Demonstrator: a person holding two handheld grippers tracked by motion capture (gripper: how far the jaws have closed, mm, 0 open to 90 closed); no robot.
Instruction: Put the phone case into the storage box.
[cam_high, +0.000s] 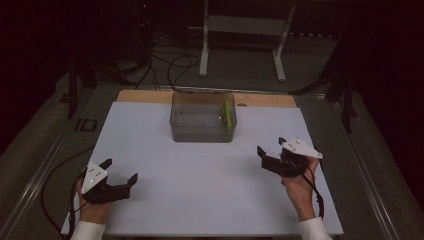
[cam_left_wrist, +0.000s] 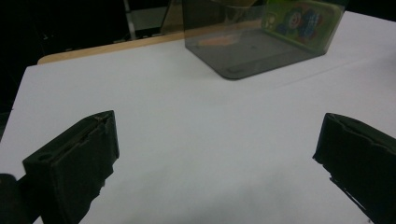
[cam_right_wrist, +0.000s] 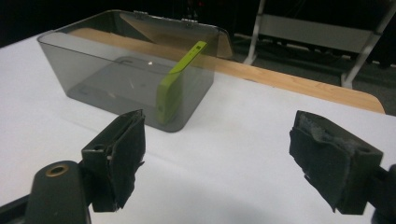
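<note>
nearest us, at the bottom of the high view, we see two hands on the white table top (cam_high: 210, 200): the left gripper (cam_high: 119, 173) low at the left, the right gripper (cam_high: 270, 146) at the right edge under its grey three-cornered plate (cam_high: 301, 148). both sets of jaws stand spread wide with nothing between them; we see bare table in the gap in each gripper view. white sleeve cuffs show at the bottom edge in the high view alone.

farther out, at mid-table near the far edge, we find the smoky clear plastic box (cam_high: 203, 122), well apart from both grippers. inside it a flat green item (cam_high: 227, 113) stands on edge against the right-hand wall. from above we get little more than a thin green sliver. the right gripper view gives us its narrow side, leaning up toward the rim (cam_right_wrist: 180, 79). the left gripper view, looking through the box wall, gives us its broad face instead, printed with a colourful cartoon figure (cam_left_wrist: 299, 21).

beyond the box we see a strip of wooden board (cam_high: 260, 99), then dark floor, cables, and the legs of a white stand (cam_high: 242, 30).
</note>
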